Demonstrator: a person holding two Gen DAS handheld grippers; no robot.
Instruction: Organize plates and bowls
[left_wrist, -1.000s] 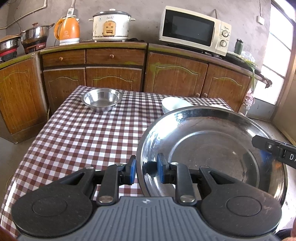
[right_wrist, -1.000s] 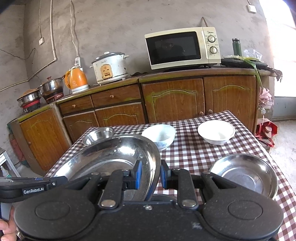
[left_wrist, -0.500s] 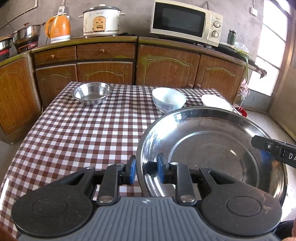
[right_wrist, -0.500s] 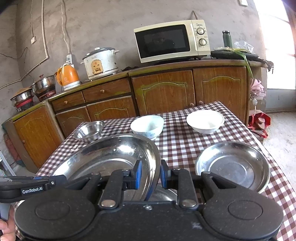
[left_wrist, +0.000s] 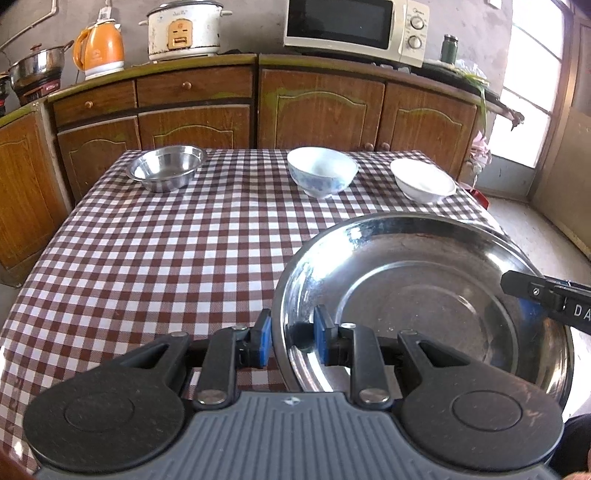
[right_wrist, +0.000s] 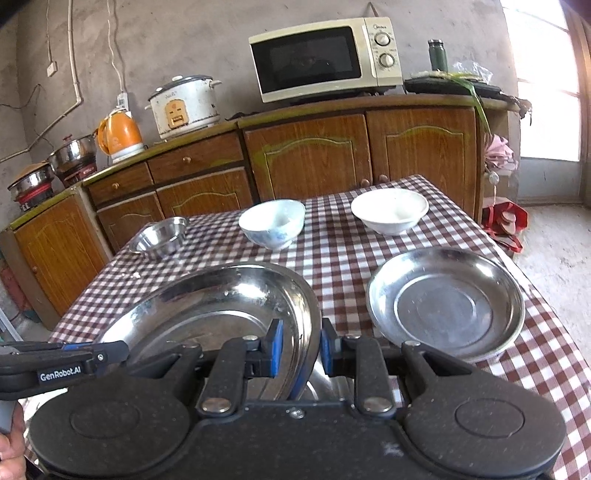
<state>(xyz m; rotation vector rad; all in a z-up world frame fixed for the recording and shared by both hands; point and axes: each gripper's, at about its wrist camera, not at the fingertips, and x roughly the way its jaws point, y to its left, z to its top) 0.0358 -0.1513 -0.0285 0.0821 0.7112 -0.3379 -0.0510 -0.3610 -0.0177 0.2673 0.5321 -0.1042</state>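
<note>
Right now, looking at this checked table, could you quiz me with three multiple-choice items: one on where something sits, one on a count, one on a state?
1. The small steel bowl sits:
A. far left of the table
B. beside the microwave
C. inside the blue-patterned bowl

2. White bowls on the table:
A. none
B. two
C. four

3. The big steel plate is:
A. lying untouched
B. gripped at opposite rims by both grippers
C. upside down

Answers:
1 A, it stands near that far corner.
2 B, the blue-patterned bowl and plain white bowl.
3 B, left gripper and right gripper pinch its rim.

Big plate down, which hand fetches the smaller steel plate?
Probably right: the smaller steel plate lies beside the right tool; the left tool grips the far rim of the big plate.
</note>
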